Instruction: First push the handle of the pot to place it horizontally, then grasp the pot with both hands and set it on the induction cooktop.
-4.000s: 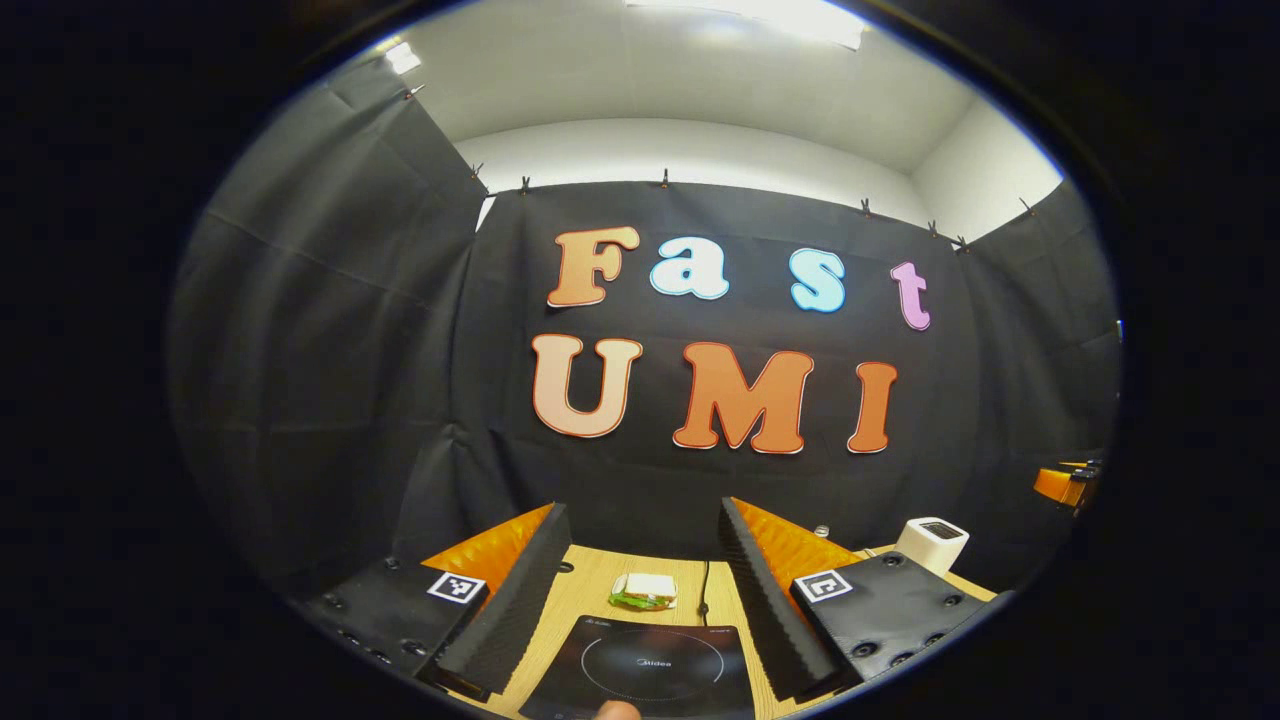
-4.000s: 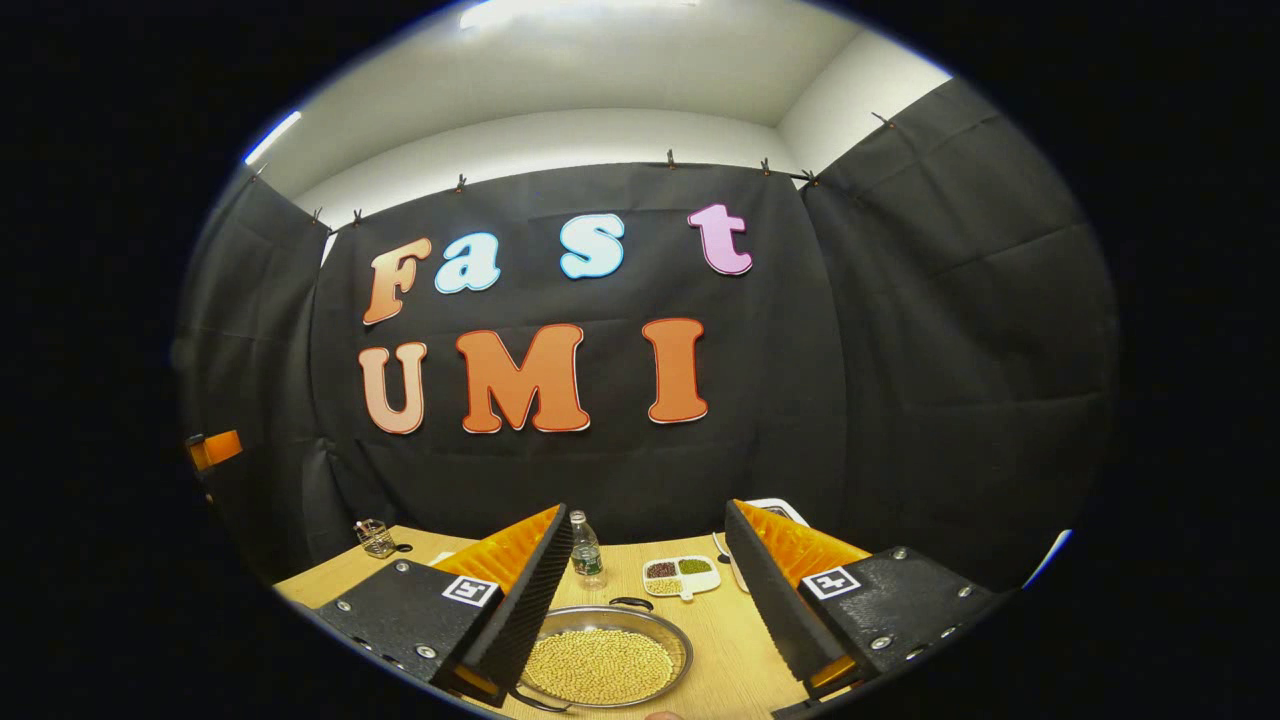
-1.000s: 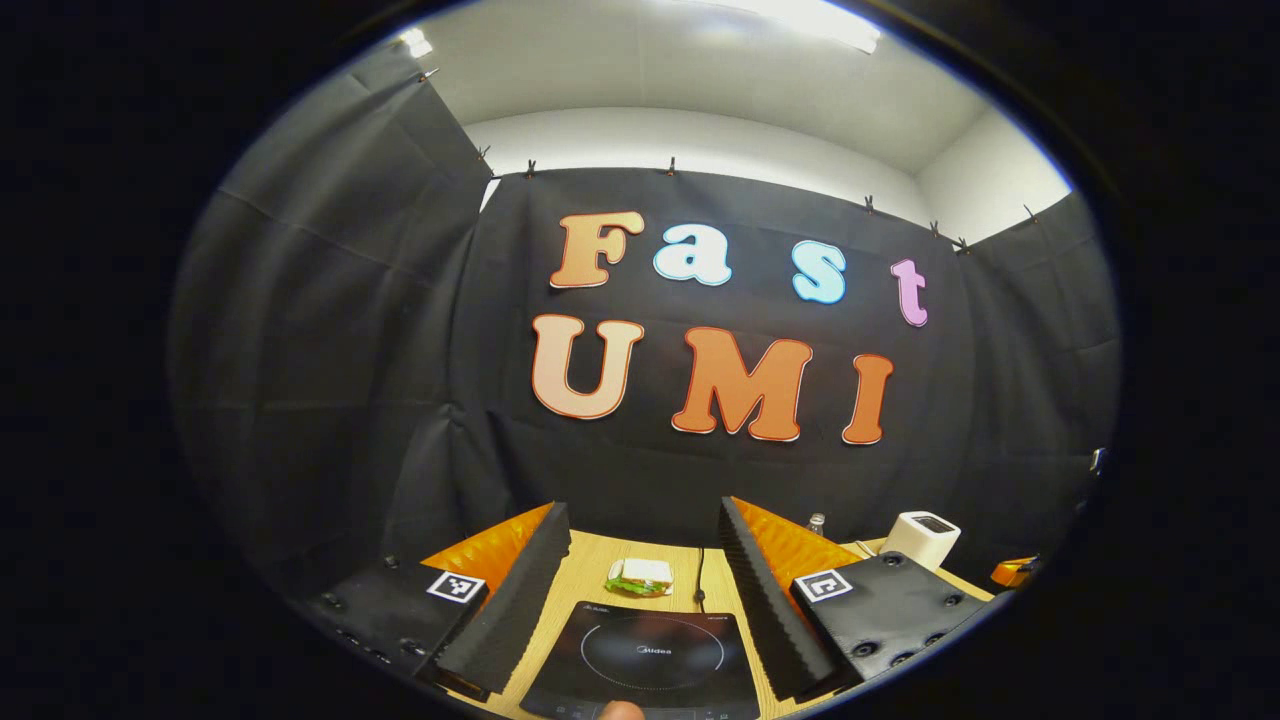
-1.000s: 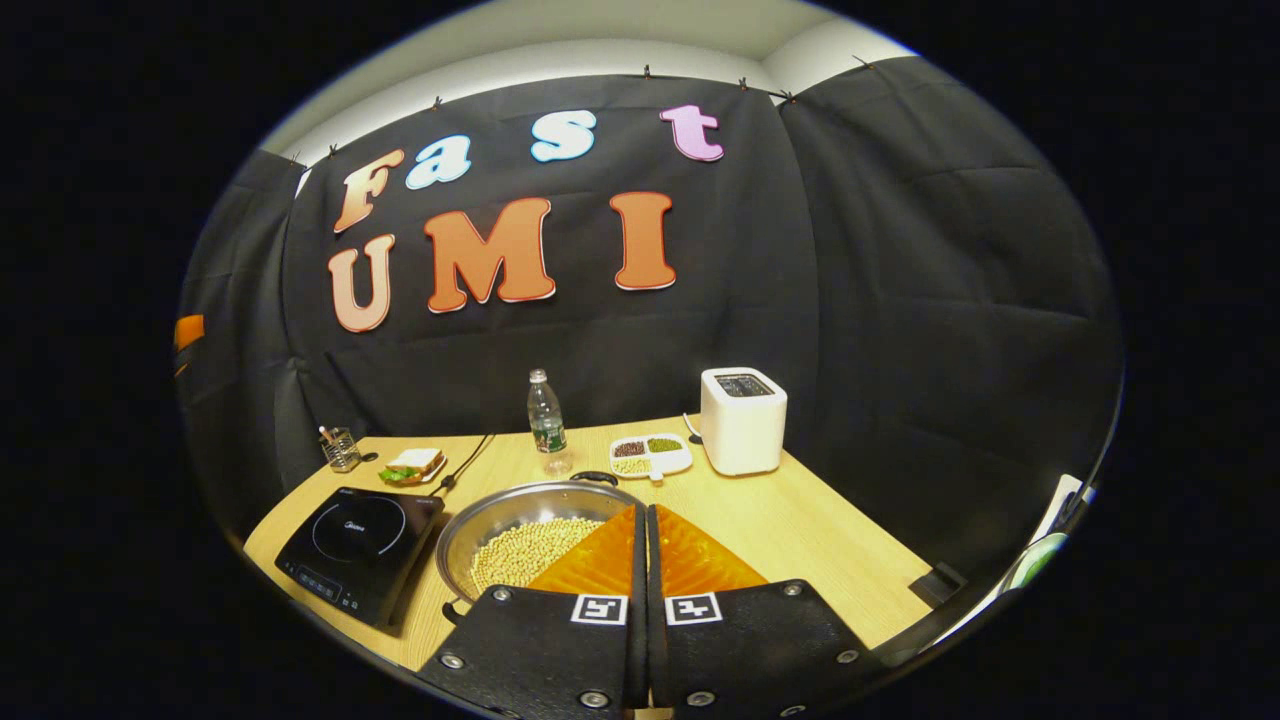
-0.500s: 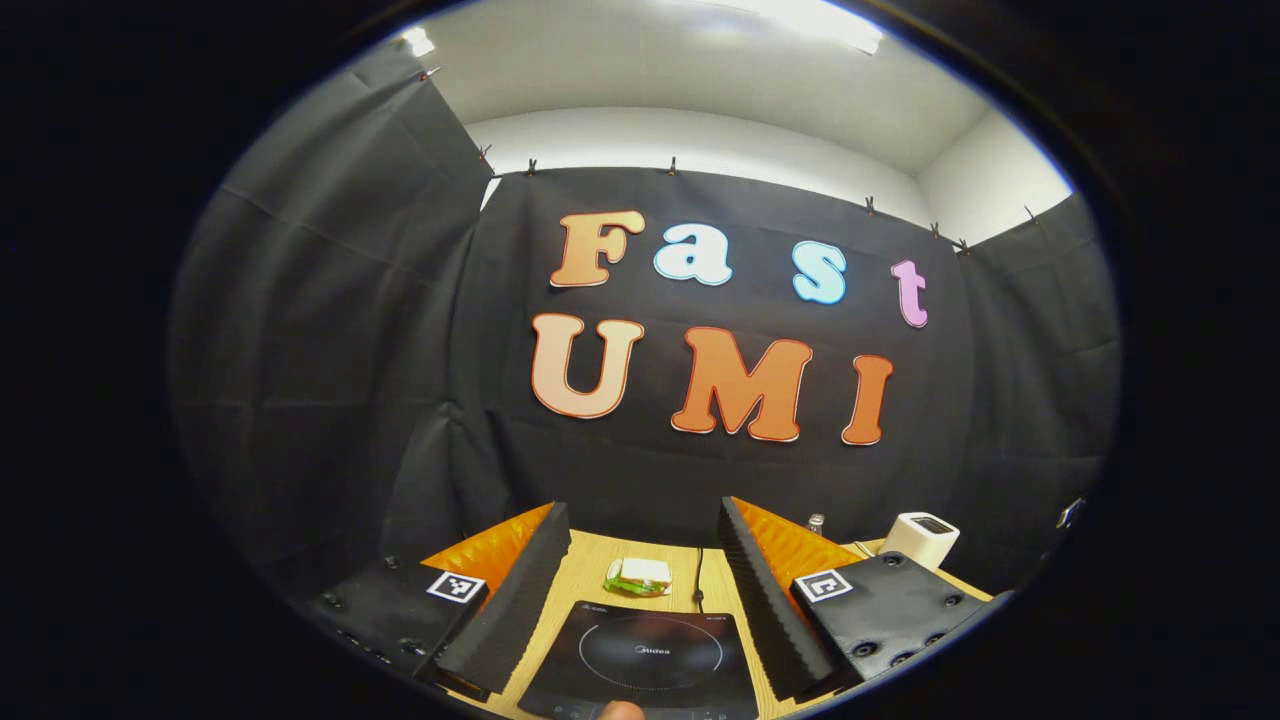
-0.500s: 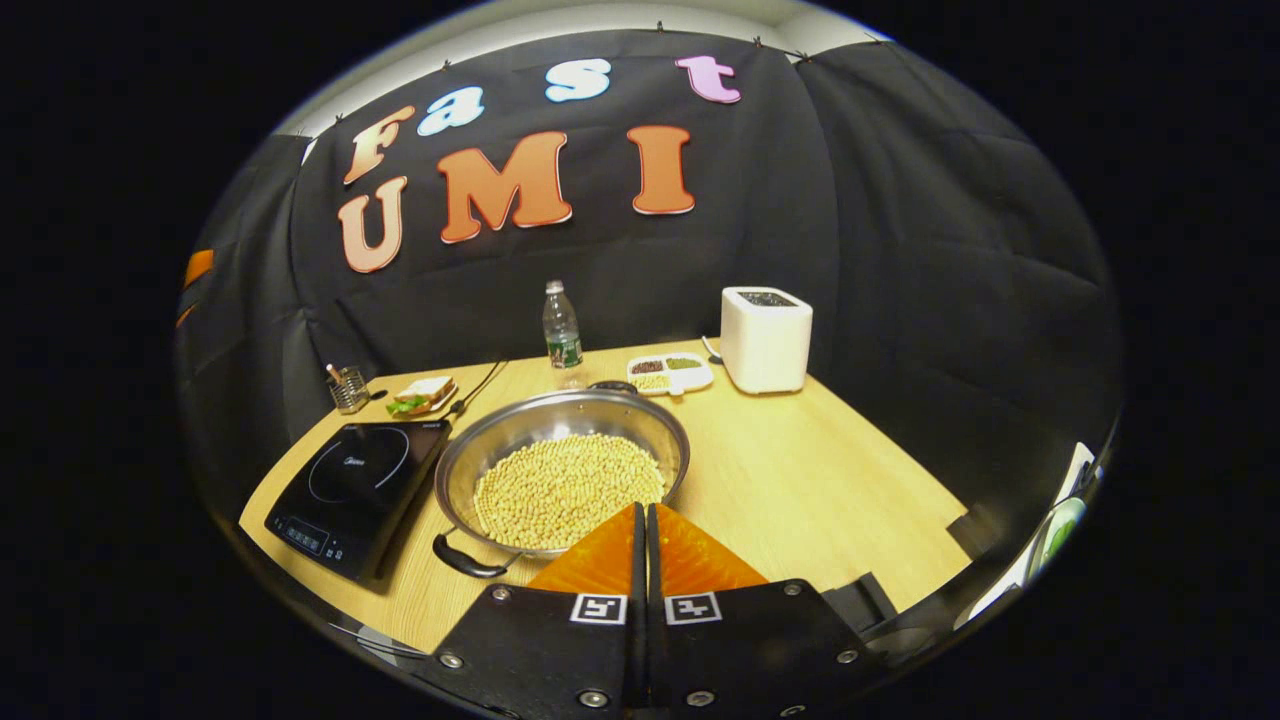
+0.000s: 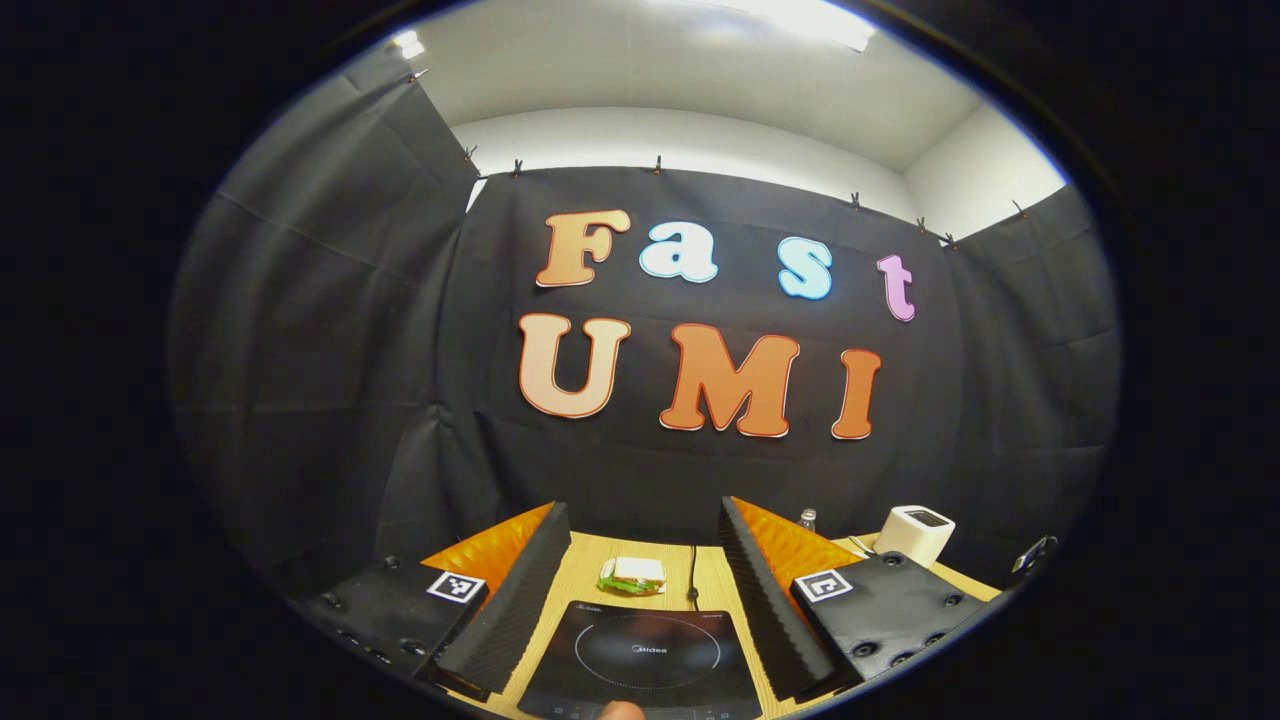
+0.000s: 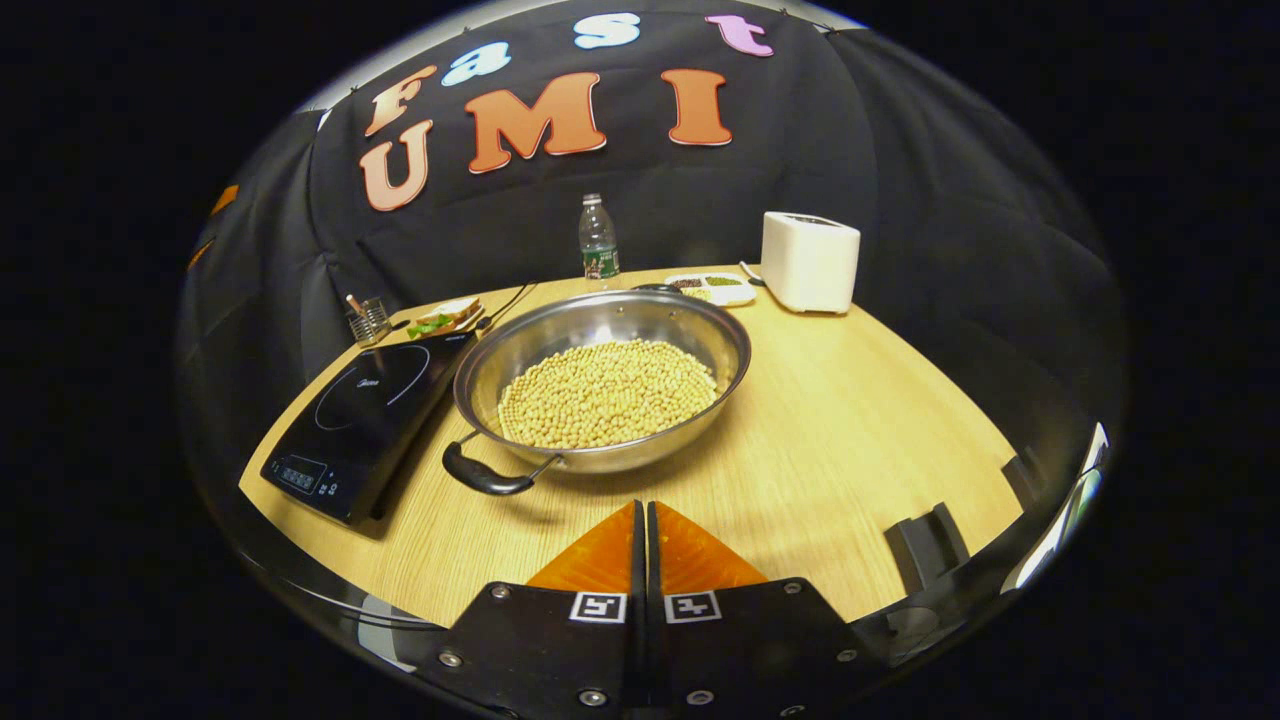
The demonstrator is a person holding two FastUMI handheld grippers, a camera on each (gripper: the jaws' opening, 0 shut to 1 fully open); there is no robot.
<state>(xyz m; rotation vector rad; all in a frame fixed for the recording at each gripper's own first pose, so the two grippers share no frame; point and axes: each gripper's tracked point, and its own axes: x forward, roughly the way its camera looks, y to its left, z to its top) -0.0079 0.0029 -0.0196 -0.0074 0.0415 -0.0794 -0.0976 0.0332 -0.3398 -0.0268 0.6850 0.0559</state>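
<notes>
Tilting lower than a moment ago, the right gripper [image 8: 640, 510], fingers together, hovers just short of the pot [image 8: 603, 378]; its handle [image 8: 487, 478] sits ahead-left. Left gripper [image 7: 640, 560] gapes above the cooktop [image 7: 645, 655].

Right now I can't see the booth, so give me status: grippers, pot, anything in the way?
Left gripper open above the induction cooktop. Right gripper shut, empty, short of the pot. Pot on the table beside the cooktop, near handle untouched. Path clear.
</notes>
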